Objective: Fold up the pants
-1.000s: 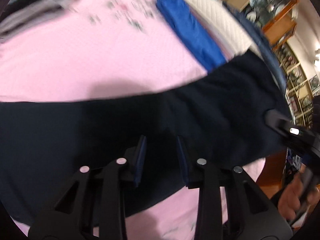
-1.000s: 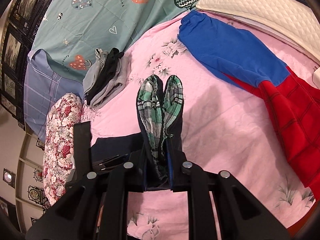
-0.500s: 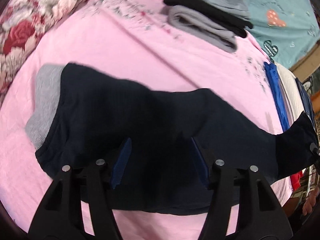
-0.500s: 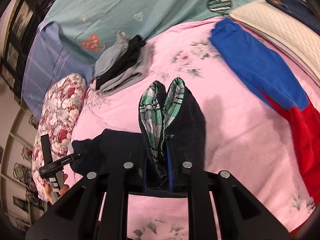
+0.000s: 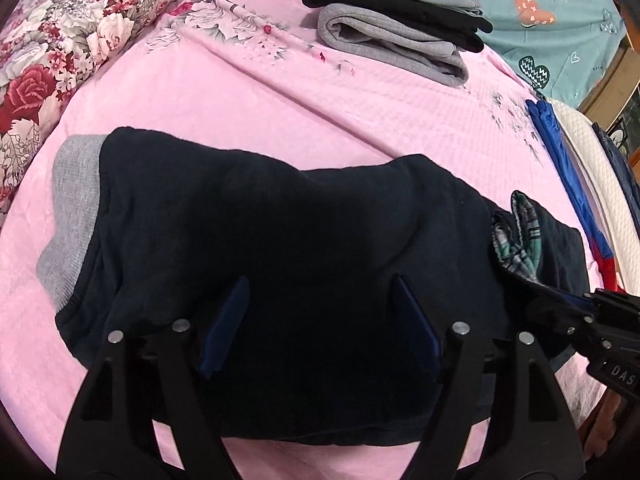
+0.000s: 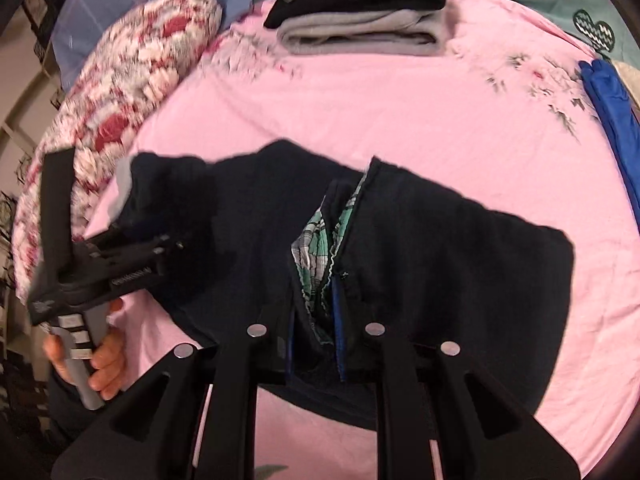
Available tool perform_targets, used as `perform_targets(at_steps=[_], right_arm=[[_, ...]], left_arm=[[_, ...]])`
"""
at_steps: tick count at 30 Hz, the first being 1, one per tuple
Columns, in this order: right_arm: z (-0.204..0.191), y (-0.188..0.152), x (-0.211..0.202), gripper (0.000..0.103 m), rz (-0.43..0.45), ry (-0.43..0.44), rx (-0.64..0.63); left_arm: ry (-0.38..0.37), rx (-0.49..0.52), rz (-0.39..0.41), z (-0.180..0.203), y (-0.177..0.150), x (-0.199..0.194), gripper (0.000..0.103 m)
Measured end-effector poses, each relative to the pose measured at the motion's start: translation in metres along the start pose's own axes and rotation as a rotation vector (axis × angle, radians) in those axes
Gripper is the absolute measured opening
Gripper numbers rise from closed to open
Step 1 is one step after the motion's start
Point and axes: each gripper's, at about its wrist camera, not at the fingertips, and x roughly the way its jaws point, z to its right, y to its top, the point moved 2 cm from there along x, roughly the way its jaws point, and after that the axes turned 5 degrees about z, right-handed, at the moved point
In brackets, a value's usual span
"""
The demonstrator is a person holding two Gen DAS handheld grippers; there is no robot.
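Observation:
Dark navy pants (image 5: 280, 240) with grey cuffs (image 5: 70, 216) and a green plaid lining (image 6: 316, 248) lie across the pink bedsheet (image 5: 240, 100). My left gripper (image 5: 318, 320) is open, its blue pads apart just over the middle of the pants. My right gripper (image 6: 314, 316) is shut on the waistband end with the plaid lining showing between its fingers; it also shows in the left wrist view (image 5: 588, 320) at the right. The left gripper shows in the right wrist view (image 6: 116, 260), held by a hand over the cuff end.
A stack of folded grey and black clothes (image 5: 400, 36) lies at the far side of the bed. A floral pillow (image 5: 60, 40) is at the left. A blue and red garment (image 5: 568, 176) and a cream quilted pad (image 5: 600, 184) lie at the right.
The left gripper has opened wider and swung left along the pants, so the cuff end shows. The right gripper, still shut on the waistband, has lowered it toward the bed.

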Motion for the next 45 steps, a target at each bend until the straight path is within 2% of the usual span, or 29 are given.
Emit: perform_targets(at_steps=[6, 8, 10, 11, 12, 14, 16, 19, 20, 21, 22, 23, 24, 25, 28, 31, 33, 35, 37, 38, 42, 45], right_arm=[[-0.015, 0.002, 0.004, 0.016, -0.004, 0.029, -0.037], [-0.019, 0.000, 0.014, 0.016, -0.034, 0.016, -0.055], [-0.021, -0.003, 0.022, 0.021, -0.065, 0.011, -0.062], [-0.024, -0.003, 0.022, 0.032, -0.075, 0.031, -0.071], [-0.029, -0.003, 0.018, 0.048, -0.091, 0.061, -0.073], [-0.034, 0.001, 0.007, 0.059, -0.117, 0.139, -0.053], [-0.035, 0.012, -0.008, 0.060, -0.080, 0.177, -0.045], [-0.027, 0.034, -0.018, 0.059, 0.030, 0.033, -0.098], [-0.022, 0.040, -0.012, 0.055, 0.040, -0.030, -0.115], [-0.016, 0.044, 0.001, 0.037, 0.022, -0.071, -0.121], [-0.012, 0.045, 0.011, 0.027, -0.003, -0.083, -0.115], [-0.005, 0.044, 0.030, 0.023, -0.055, -0.081, -0.093], [-0.001, 0.042, 0.044, 0.023, -0.087, -0.082, -0.080], [-0.001, 0.041, 0.050, 0.023, -0.075, -0.084, -0.079], [-0.013, 0.040, 0.046, 0.025, -0.068, -0.126, -0.119], [-0.008, 0.042, 0.024, 0.038, -0.083, -0.009, -0.031], [-0.002, 0.040, -0.002, 0.051, -0.049, 0.094, 0.037], [0.004, 0.030, -0.028, 0.051, -0.006, 0.113, 0.041], [0.012, 0.015, -0.046, 0.051, 0.006, 0.122, 0.049], [0.018, 0.005, -0.054, 0.051, 0.006, 0.142, 0.066], [0.028, -0.015, -0.068, 0.052, 0.021, 0.201, 0.117], [0.025, -0.023, -0.070, 0.051, 0.025, 0.220, 0.110]], left_arm=[[-0.024, -0.015, 0.009, -0.003, -0.002, -0.002, 0.080], [-0.043, -0.028, 0.012, -0.005, -0.002, -0.002, 0.081], [-0.069, -0.046, 0.015, -0.009, -0.001, -0.003, 0.081], [-0.079, -0.053, 0.017, -0.010, -0.001, -0.004, 0.081], [-0.090, -0.060, 0.019, -0.012, -0.001, -0.005, 0.081], [-0.103, -0.071, 0.022, -0.013, -0.001, -0.005, 0.081], [-0.110, -0.075, 0.024, -0.014, -0.001, -0.005, 0.081], [-0.116, -0.078, 0.026, -0.014, -0.002, -0.006, 0.081], [-0.121, -0.079, 0.027, -0.014, -0.002, -0.006, 0.081], [-0.125, -0.081, 0.028, -0.015, -0.003, -0.006, 0.081], [-0.133, -0.085, 0.027, -0.015, -0.003, -0.006, 0.081], [-0.146, -0.095, 0.017, -0.017, -0.003, -0.004, 0.081], [-0.156, -0.103, 0.019, -0.019, -0.003, -0.005, 0.081], [-0.166, -0.107, 0.024, -0.019, -0.002, -0.006, 0.083], [-0.179, -0.106, 0.026, -0.018, -0.002, -0.008, 0.084], [-0.171, -0.129, 0.042, -0.023, -0.002, -0.026, 0.084], [-0.150, -0.148, 0.083, -0.033, -0.001, -0.054, 0.084], [-0.102, -0.175, 0.104, -0.049, 0.000, -0.081, 0.095], [-0.032, -0.266, 0.091, -0.081, 0.000, -0.102, 0.096], [-0.030, -0.306, 0.087, -0.093, -0.001, -0.107, 0.096], [-0.054, -0.509, 0.052, -0.147, -0.009, -0.108, 0.096], [-0.134, -0.592, -0.027, -0.159, -0.015, -0.085, 0.096]])
